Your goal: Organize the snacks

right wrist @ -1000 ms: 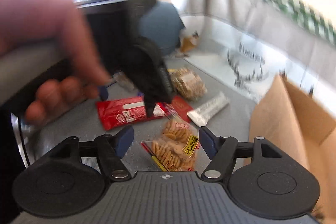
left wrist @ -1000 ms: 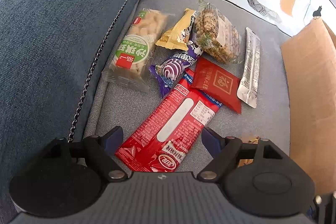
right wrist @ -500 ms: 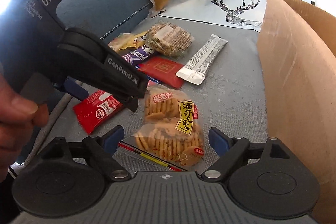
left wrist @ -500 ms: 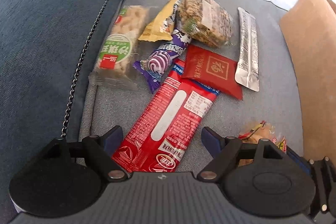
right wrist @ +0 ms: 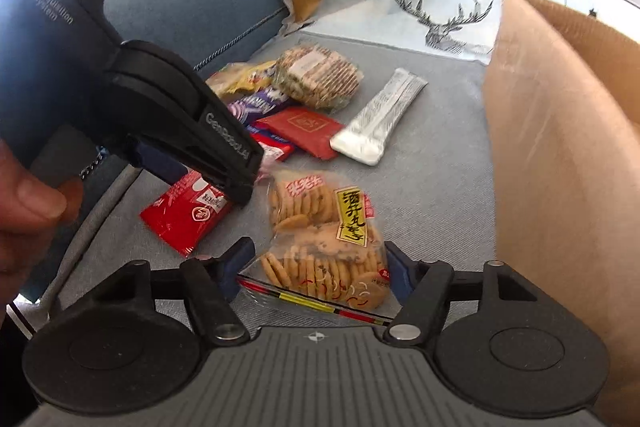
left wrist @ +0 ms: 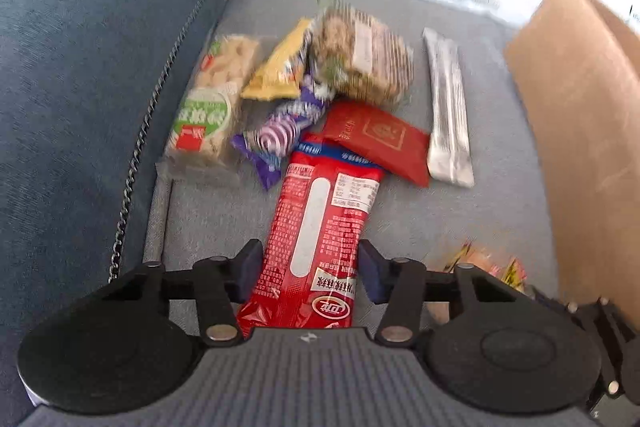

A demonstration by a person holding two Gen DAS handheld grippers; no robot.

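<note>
My left gripper closing, clasps long red foil packet; right gripper closing, clasps clear bag of round crackers.

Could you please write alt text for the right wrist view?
The right claw has just been closing around a clear bag of small round crackers on a grey sofa seat. The left claw straddles a long red packet; a cardboard box stands right.
</note>
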